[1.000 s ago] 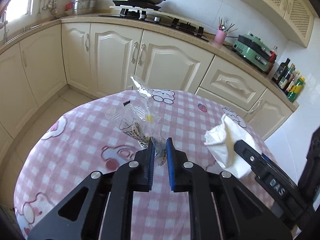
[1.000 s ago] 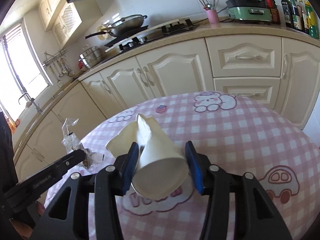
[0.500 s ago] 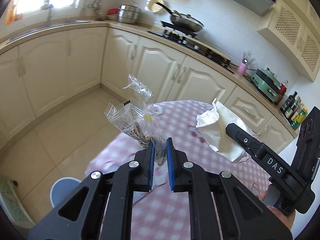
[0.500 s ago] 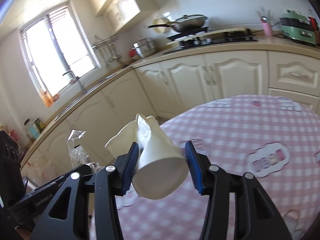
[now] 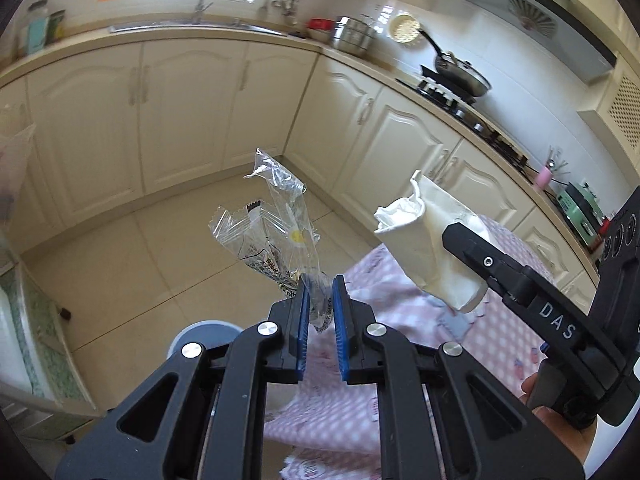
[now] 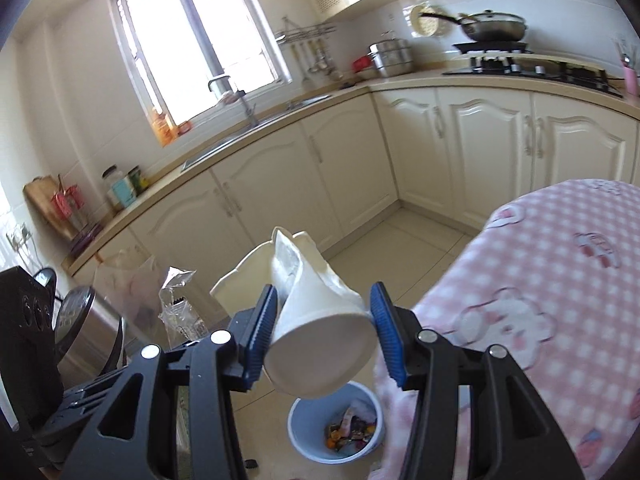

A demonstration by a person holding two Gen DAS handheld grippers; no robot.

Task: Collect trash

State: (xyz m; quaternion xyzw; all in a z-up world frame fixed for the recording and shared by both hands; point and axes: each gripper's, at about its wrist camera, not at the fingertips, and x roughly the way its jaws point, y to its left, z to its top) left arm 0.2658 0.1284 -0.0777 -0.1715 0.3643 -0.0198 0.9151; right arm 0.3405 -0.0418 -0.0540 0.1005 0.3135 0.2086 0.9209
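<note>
My left gripper point(image 5: 320, 300) is shut on clear plastic wrappers point(image 5: 276, 236), held up in the air past the table's edge; the wrappers also show in the right wrist view point(image 6: 178, 304). My right gripper point(image 6: 323, 320) is shut on a crushed white paper cup point(image 6: 316, 320) with tissue inside, also seen in the left wrist view point(image 5: 424, 244). A light blue trash bin point(image 6: 298, 438) with wrappers in it stands on the floor below the cup; its rim shows in the left wrist view point(image 5: 208, 330).
A round table with a pink checked cloth point(image 6: 560, 280) is at the right. Cream cabinets point(image 5: 192, 112) and a counter with sink and stove run round the room. A steel pedal bin point(image 6: 86, 336) stands at the left. Tiled floor point(image 5: 160, 248) lies between.
Both grippers have swung left, away from over the table and out over the floor, carrying the wrappers and the cup. The blue bin has come into view below.
</note>
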